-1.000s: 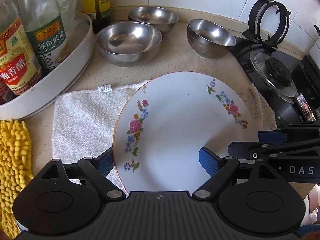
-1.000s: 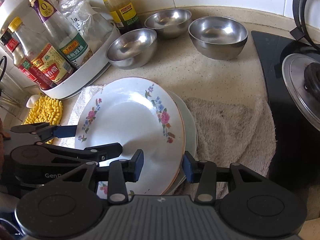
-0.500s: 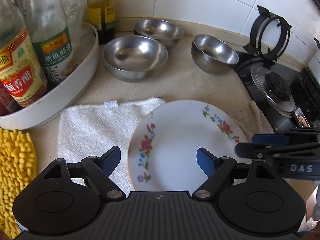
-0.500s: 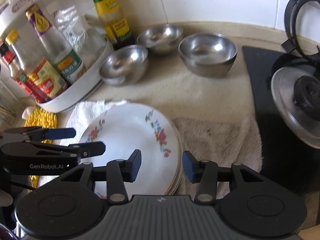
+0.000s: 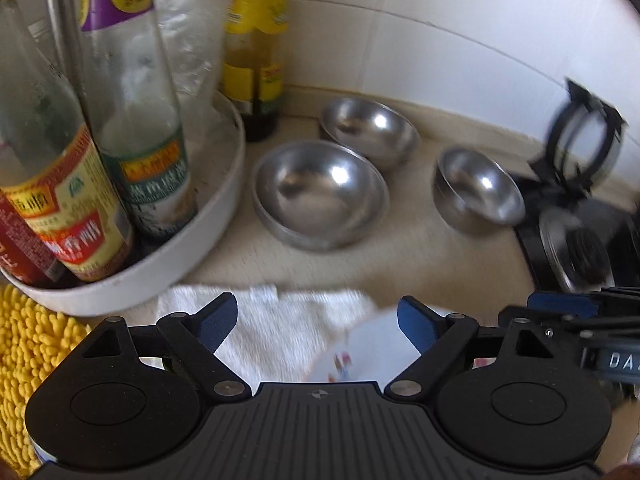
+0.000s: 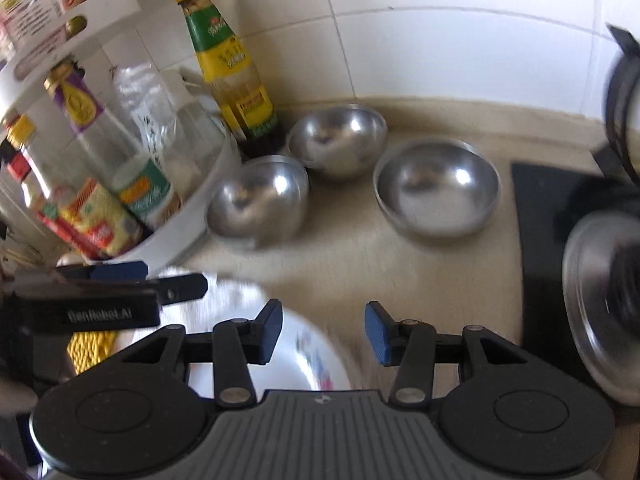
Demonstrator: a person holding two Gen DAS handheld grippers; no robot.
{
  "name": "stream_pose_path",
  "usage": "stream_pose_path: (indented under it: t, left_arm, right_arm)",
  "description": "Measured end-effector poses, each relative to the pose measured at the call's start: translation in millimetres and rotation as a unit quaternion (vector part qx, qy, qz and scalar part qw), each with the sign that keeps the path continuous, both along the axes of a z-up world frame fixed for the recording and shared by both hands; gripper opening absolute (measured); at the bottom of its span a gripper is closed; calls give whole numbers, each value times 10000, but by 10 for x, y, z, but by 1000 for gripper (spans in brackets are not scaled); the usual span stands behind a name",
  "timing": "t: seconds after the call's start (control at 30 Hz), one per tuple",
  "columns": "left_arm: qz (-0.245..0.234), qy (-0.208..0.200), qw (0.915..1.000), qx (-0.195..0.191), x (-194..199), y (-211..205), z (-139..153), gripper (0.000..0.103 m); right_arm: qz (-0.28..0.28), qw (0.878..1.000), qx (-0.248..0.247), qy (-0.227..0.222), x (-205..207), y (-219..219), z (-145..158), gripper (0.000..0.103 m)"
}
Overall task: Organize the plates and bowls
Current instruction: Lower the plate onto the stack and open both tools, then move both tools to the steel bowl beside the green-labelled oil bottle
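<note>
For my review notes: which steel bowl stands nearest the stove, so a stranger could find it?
Start at the black stove. Just left of it on the beige counter sits a round stainless-steel bowl. It stands alone; the other two steel bowls huddle by the white bottle tray.

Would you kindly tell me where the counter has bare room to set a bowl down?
Bare counter lies between the three steel bowls and the flowered plate. It is crowded left by the white bottle tray, right by the stove.

I pull both grippers up off the floral plate [image 5: 368,356], which slips low in view; the steel bowls [image 6: 438,188] come nearer.
</note>
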State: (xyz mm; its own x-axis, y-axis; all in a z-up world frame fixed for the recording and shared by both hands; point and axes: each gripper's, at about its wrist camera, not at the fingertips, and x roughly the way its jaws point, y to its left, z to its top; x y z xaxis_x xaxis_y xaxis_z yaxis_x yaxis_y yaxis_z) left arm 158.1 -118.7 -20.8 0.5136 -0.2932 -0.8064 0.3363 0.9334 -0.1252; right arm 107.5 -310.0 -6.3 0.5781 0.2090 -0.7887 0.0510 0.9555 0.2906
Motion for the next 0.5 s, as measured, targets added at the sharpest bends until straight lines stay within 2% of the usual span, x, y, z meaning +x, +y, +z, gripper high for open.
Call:
stream_pose_path:
  t: [0.1,0.33,0.5]
  left_arm:
    - [291,-46,9996,-23,140,-17,-12,92]
    - [951,271,9950,-147,452,-44,-191,90]
    - [1372,448,9894,-167,646,-34,-311,87]
  right_arm:
    - [191,9998,72,37,326,22,-7,58]
    - [440,9984,189,315,994,48,-267,58]
    - [510,9956,543,563,1330,-5,-485,53]
